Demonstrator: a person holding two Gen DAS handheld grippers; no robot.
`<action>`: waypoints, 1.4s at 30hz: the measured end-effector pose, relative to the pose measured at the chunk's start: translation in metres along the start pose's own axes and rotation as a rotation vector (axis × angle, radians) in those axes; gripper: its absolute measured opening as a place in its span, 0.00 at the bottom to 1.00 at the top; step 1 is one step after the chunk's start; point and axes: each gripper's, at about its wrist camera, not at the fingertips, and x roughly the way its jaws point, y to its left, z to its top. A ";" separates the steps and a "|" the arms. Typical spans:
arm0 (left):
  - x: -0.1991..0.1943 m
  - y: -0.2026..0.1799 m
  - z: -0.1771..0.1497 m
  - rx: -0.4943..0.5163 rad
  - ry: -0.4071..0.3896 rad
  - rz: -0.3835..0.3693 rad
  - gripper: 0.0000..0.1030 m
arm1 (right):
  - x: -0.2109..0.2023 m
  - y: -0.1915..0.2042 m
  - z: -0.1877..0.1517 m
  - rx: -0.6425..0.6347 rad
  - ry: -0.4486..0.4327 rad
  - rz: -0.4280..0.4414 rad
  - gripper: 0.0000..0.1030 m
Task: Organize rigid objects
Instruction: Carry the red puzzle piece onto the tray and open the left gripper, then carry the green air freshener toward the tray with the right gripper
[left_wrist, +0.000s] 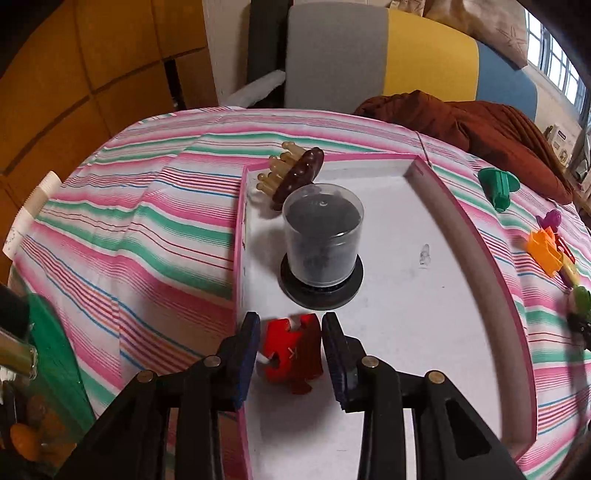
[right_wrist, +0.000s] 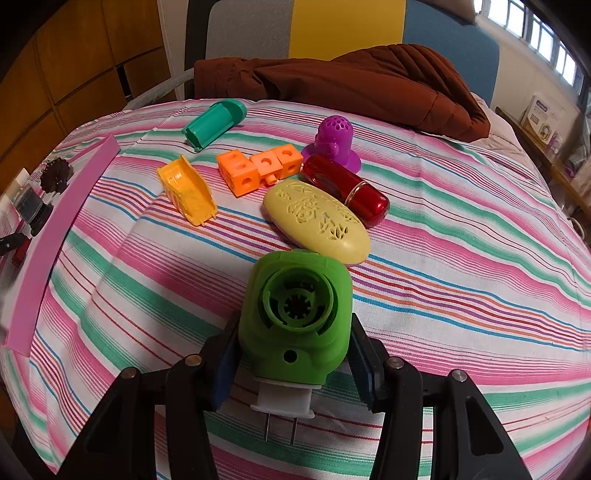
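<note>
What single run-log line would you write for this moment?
left claw: shut on red puzzle piece, over pink-rimmed tray | right claw: shut on green plug-in device

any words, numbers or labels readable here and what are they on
"K": a single white mark that looks like this letter, on the red puzzle-shaped block between the left tongs.
Boxes on the shelf by the window: printed labels, too small and blurred to read.
Paper strip at the table edge: faint marks, unreadable.
Yellow oval case: embossed floral pattern only, no text.
</note>
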 end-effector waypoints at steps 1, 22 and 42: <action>-0.002 0.000 -0.002 -0.002 -0.004 0.001 0.35 | 0.000 0.000 0.000 0.000 0.000 0.000 0.51; -0.076 -0.023 -0.037 0.009 -0.127 -0.025 0.36 | 0.000 0.003 -0.001 -0.011 -0.011 -0.019 0.51; -0.088 -0.035 -0.061 0.047 -0.118 -0.067 0.36 | -0.004 0.008 -0.003 0.025 -0.004 -0.052 0.51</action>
